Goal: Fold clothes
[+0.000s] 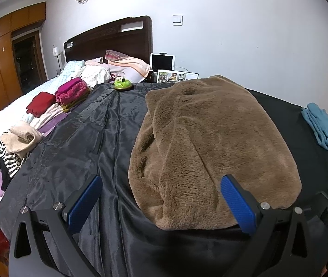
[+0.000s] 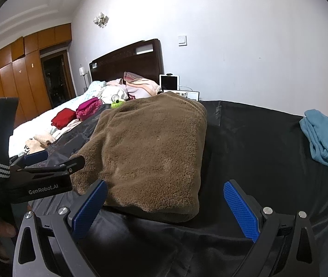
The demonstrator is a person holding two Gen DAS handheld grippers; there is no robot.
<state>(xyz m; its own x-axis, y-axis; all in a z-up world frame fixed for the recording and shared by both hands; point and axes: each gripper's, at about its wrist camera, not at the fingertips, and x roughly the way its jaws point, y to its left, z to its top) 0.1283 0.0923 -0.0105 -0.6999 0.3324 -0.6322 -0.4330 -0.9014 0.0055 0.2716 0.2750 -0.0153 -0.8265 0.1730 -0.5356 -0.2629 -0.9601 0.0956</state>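
We held left gripper and right gripper both spread, empty, at near edge of folded brown fleece garment on black satin sheet.

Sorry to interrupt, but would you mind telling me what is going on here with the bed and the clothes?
A person is folding clothes on a bed covered with a black sheet, holding a tool in each hand. The brown fleece garment lies in front, already folded over into a thick bundle. The left tool and right tool are both open at its near edge, gripping nothing. A blue cloth waits on the right, and other clothes sit at far left.
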